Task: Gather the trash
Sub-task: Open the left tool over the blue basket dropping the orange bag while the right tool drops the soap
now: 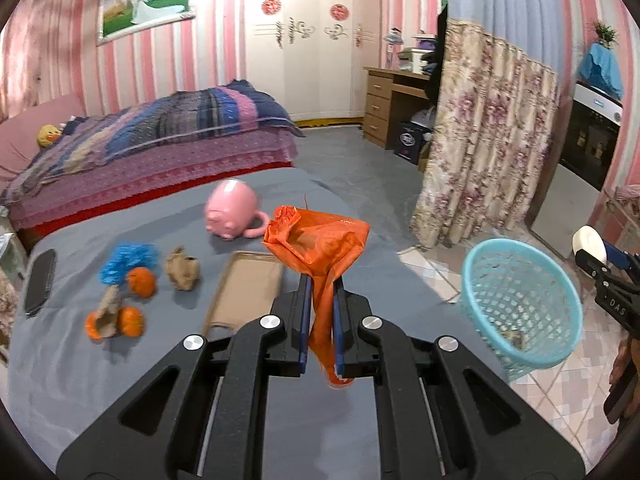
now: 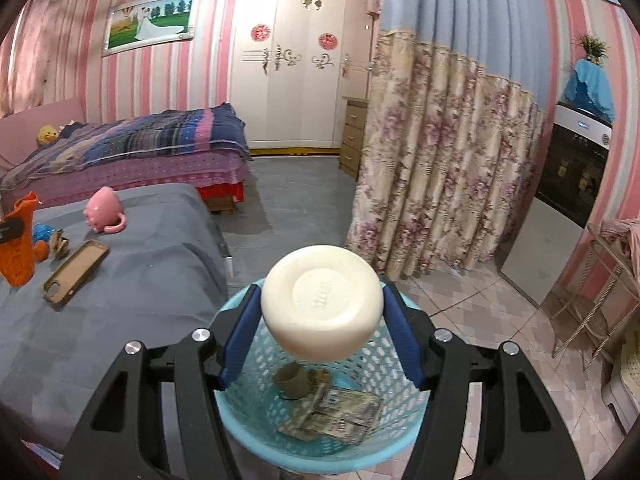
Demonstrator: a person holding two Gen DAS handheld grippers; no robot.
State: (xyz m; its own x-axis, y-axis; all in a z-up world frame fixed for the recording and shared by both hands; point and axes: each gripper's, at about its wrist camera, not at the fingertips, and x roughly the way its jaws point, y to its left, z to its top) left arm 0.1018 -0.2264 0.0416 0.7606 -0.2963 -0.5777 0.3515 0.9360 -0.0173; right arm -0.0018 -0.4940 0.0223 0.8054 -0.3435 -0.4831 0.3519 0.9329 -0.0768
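My left gripper (image 1: 320,284) is shut on an orange plastic bag (image 1: 320,244) and holds it above the grey table (image 1: 120,368). My right gripper (image 2: 320,300) is shut on a white round soap bar (image 2: 322,308) directly above the light blue mesh basket (image 2: 248,432), which holds a crumpled brown cup and flattened wrappers. The basket (image 1: 520,300) shows to the right of the table in the left wrist view, with the right gripper and soap (image 1: 590,244) beside it. Crumpled brown paper (image 1: 182,268), blue netting (image 1: 128,260) and orange peels (image 1: 132,320) lie on the table.
A pink pig mug (image 1: 232,210) lies on its side on the table. A tan phone case (image 1: 248,292) and a black phone (image 1: 40,280) lie there too. A bed (image 1: 160,140), a floral curtain (image 1: 488,140) and a tiled floor (image 2: 500,320) surround the spot.
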